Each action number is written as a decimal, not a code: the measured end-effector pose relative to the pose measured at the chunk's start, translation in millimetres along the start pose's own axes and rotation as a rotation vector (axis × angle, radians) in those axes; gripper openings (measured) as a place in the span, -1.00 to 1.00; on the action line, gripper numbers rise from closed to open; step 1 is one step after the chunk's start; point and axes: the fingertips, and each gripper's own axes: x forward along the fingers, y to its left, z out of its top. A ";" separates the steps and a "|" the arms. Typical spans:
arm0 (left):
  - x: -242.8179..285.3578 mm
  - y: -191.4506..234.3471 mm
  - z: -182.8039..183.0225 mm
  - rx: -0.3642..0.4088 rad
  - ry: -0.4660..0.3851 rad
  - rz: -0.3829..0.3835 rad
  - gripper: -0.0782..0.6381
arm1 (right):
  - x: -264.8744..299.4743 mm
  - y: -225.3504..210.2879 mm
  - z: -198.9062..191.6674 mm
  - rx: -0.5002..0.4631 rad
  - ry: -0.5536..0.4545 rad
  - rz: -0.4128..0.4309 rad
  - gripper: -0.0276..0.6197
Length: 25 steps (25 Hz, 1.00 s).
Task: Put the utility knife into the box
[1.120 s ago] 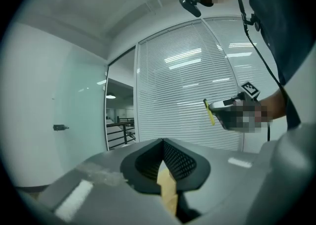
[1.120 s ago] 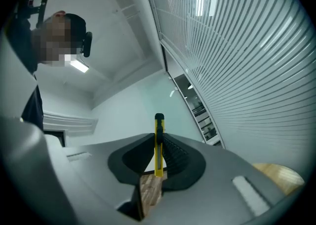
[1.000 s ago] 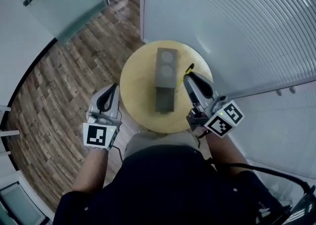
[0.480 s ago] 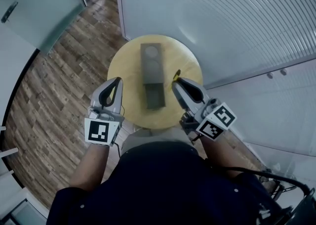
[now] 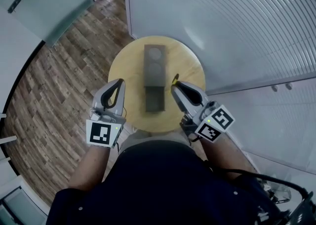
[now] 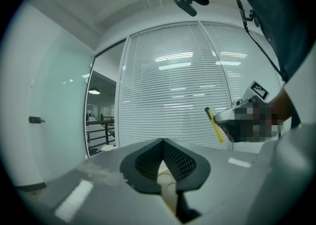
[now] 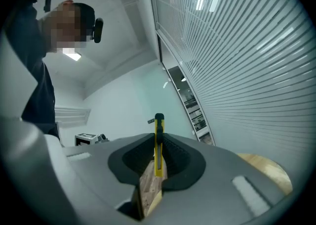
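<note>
Head view: round wooden table (image 5: 127, 68) on a plank floor (image 5: 59, 80), slatted wall (image 5: 237, 21) behind it. A long grey box (image 5: 154, 101) lies at the table's centre. Its far part has a closed top with two round marks; its near part is an open tray with nothing in it. The left gripper (image 5: 119, 83) is over the table's near-left edge, apart from the box. The right gripper (image 5: 174, 85) is just right of the tray. The yellow tip of the utility knife (image 5: 175, 77) sticks out past its jaws. The knife is outside the box.

Left gripper view: left gripper (image 6: 163, 141) has its jaws together at the tips, nothing between them. The right gripper (image 6: 232, 120) shows at the right, mostly under a mosaic patch, with the knife (image 6: 214, 125) slanting up from it.

Right gripper view: right gripper (image 7: 158, 146) is clamped on the knife (image 7: 158, 129), which stands edge-on and upright between the pads, its black end above them. Table edge (image 7: 264, 169) is at lower right.
</note>
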 end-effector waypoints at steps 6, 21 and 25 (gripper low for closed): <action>12.1 -3.9 -30.8 0.017 0.063 0.003 -0.78 | 13.1 -22.4 -32.2 0.066 0.033 0.018 -0.74; 26.3 -37.2 -139.0 -0.001 0.176 -0.020 -0.77 | 10.0 -74.2 -140.7 0.198 0.107 0.003 -0.74; 24.4 -32.6 -156.8 -0.067 0.200 -0.008 -0.77 | 18.1 -77.2 -170.5 0.216 0.161 -0.002 -0.74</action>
